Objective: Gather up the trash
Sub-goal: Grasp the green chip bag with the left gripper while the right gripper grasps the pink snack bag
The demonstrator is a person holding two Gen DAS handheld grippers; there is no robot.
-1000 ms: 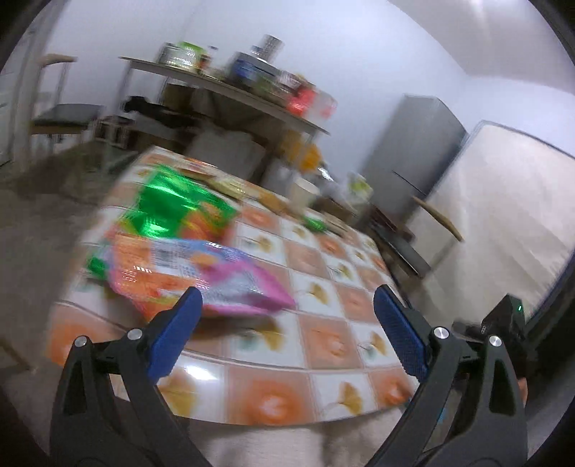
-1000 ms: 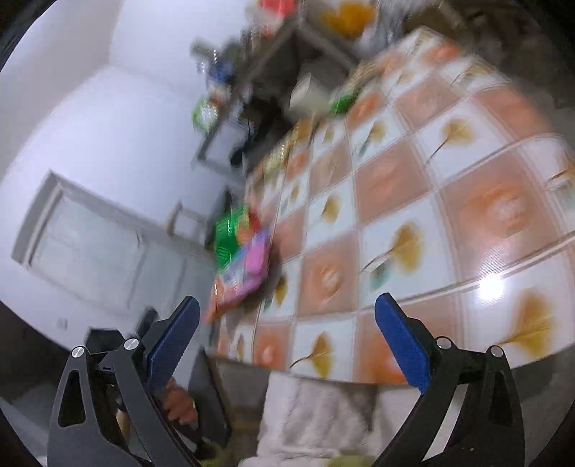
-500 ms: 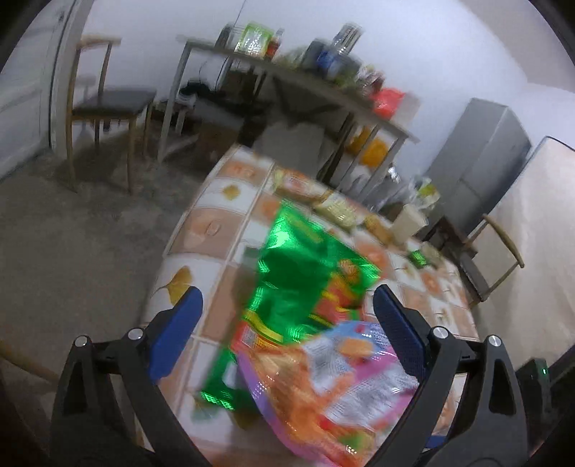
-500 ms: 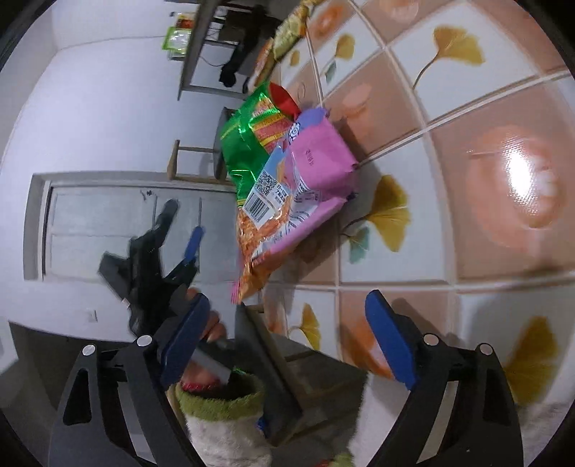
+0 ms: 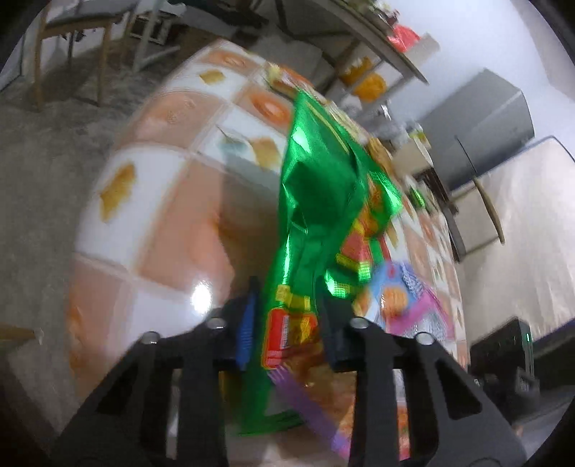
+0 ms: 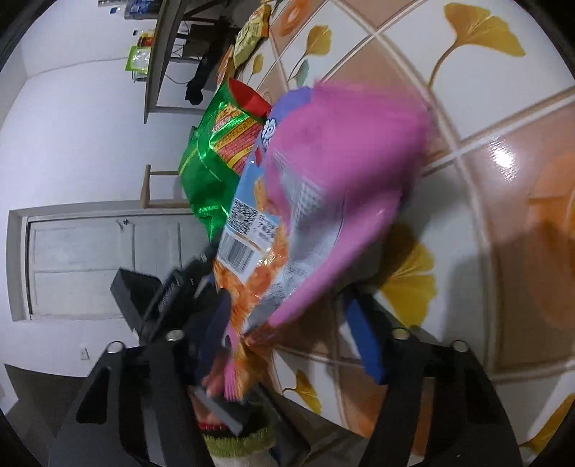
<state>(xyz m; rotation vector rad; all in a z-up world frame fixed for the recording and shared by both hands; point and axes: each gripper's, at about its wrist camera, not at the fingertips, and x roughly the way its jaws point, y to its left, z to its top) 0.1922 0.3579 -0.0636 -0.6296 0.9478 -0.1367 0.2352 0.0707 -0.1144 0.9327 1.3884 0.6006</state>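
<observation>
a green foil snack bag is seen rising crumpled from the near left corner of a tiled table, its lower end caught between the blue pads of the left gripper, whose jaws have just been closing and are now drawn narrow around the foil. just beside it, to the right and partly overlapped by it, a pink and orange snack bag is found with its barcode side up; its near end is placed between the jaws of the right gripper, which have just been closing. one pad is touched by the wrapper, while the other pad is kept apart from it, so the bag is not yet pinched. in the right wrist view the green bag is seen beyond the pink one, with the left gripper blurred below it. a cluttered shelf, a wooden chair and a grey cabinet are seen beyond the table, and a white door is shown on the wall.
</observation>
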